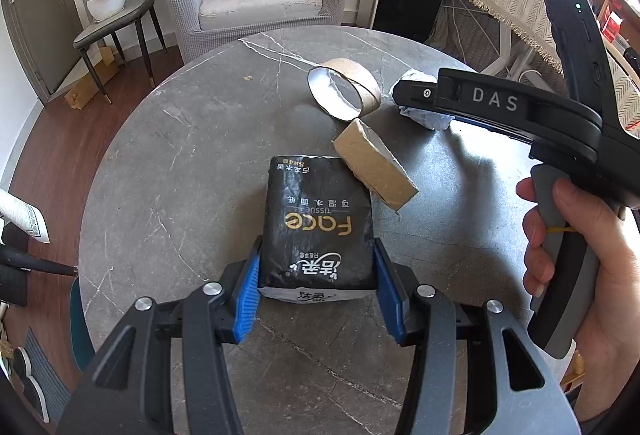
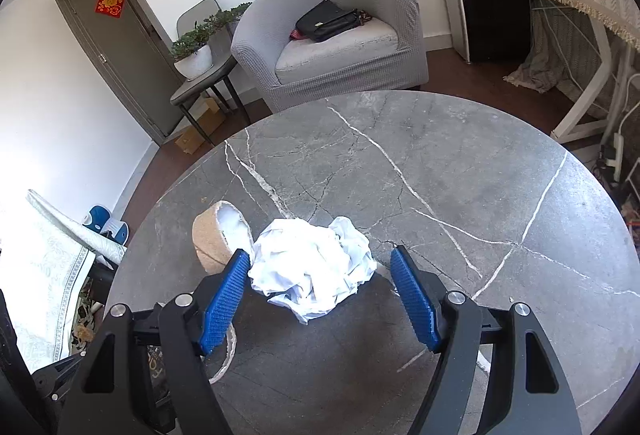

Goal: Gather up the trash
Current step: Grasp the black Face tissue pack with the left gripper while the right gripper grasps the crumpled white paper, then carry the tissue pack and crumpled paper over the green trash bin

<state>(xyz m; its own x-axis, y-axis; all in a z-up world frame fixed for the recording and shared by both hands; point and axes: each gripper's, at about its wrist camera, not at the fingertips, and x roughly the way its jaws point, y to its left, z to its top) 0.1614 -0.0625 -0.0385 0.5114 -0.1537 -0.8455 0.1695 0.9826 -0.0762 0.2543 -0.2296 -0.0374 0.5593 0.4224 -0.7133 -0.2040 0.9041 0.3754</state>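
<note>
Trash is spread across the round marble table (image 1: 168,139): black tissue pack (image 1: 318,223), two cardboard tape rings, one crumpled white paper wad (image 2: 314,267).

Left side first: left gripper (image 1: 318,275) is clamped on the near end of the tissue pack, blue pads touching both side faces, pack lying flat on the table. Grip is only on the rear part, so my read is lift straight up and slow, else the far end sags and drags into the flattened cardboard ring (image 1: 376,167), which touches the pack's far right corner.

Middle: upright cardboard ring (image 1: 344,89) stands just beyond, apart from the pack. Not touched yet.

Right side: right gripper (image 2: 320,295) is spread wide, fingers either side of the paper wad. Left pad (image 2: 224,299) looks to be at the wad's edge; right pad (image 2: 414,299) has a clear gap. The upright ring sits just beside the left finger.

For the step in hand: shift slightly right to centre the wad, keep the tips low at the tabletop, close gently. Paper is soft and will compress, so squeeze until it firms up. Watch the left finger doesn't snag that ring on closing.

No bin visible in either view, so can't tell the drop point.
</note>
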